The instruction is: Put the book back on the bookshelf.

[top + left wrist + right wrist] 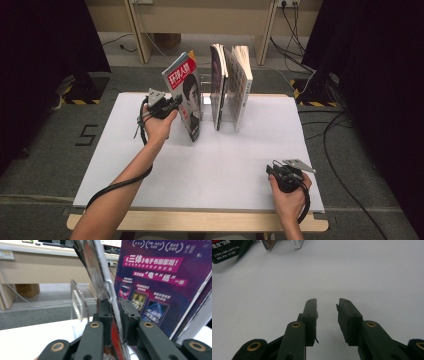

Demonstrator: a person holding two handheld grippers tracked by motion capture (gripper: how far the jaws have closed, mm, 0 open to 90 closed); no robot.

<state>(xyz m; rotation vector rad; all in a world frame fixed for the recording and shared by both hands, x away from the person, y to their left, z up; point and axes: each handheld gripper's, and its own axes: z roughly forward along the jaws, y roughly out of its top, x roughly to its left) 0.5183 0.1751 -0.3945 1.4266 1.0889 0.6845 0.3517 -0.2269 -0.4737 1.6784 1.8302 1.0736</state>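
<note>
Three magazines stood near the counter's (150, 190) far edge: two upright in the clear rack (77, 302), the third magazine (186, 95) leaning beside them, its edge between the left claw's (172, 102) barely parted jaws. Slotting remained, I judged. Right claw (274, 170) rested half-open, empty.

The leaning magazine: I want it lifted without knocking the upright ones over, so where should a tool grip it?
Grip the leaning magazine by its free left edge, coming from the left side. It tilts away from the upright magazines, leaving that edge exposed.
</note>
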